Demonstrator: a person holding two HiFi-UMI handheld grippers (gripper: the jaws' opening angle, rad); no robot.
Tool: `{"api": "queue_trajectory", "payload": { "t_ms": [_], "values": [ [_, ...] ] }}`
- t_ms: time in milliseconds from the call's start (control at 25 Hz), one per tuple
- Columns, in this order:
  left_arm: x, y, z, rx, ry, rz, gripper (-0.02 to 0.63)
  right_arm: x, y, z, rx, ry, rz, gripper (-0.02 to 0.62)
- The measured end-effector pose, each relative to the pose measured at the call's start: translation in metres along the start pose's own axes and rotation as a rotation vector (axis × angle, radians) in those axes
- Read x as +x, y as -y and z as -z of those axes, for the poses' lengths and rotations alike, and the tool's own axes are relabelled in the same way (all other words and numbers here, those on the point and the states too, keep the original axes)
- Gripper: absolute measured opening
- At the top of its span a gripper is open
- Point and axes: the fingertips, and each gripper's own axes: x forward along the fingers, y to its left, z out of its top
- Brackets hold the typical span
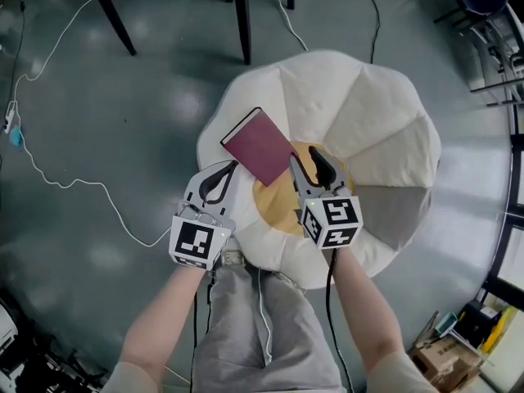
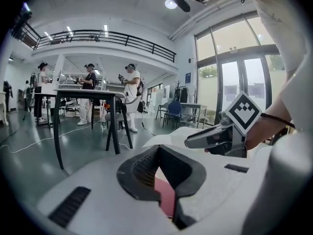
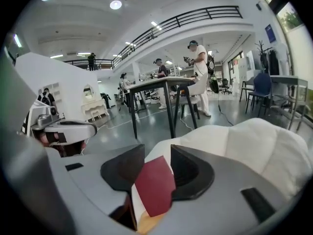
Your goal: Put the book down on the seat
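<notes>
A maroon book [image 1: 260, 146] hangs tilted over the round white padded seat [image 1: 368, 113], above its yellow centre [image 1: 278, 211]. My left gripper [image 1: 232, 169] is shut on the book's near-left edge; in the left gripper view the red cover [image 2: 166, 195] shows in the narrow slot of the jaws [image 2: 164, 173]. My right gripper [image 1: 307, 164] is at the book's near-right corner. In the right gripper view the book [image 3: 155, 185] lies slantwise in the gap between the jaws [image 3: 152, 163], which stand apart around it. The seat [image 3: 254, 141] lies just beyond.
Black table legs [image 1: 242, 15] stand on the grey floor behind the seat. A white cable [image 1: 82, 182] runs across the floor at left. A cardboard box [image 1: 446, 354] sits at lower right. Several people [image 2: 90, 92] stand at a distant table.
</notes>
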Motion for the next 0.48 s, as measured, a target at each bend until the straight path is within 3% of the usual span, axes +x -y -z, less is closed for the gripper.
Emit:
{"api": "queue_trajectory", "payload": {
  "t_ms": [320,480],
  "values": [
    [-0.046,0.033,-0.126,-0.03,0.067,0.023,0.003,-0.119,0.0,-0.123,-0.016,0.14,0.089,0.02],
    [-0.068,0.051,-0.193,-0.02,0.101,0.03,0.003,-0.173,-0.008,-0.181,-0.033,0.194,0.106,0.006]
  ]
}}
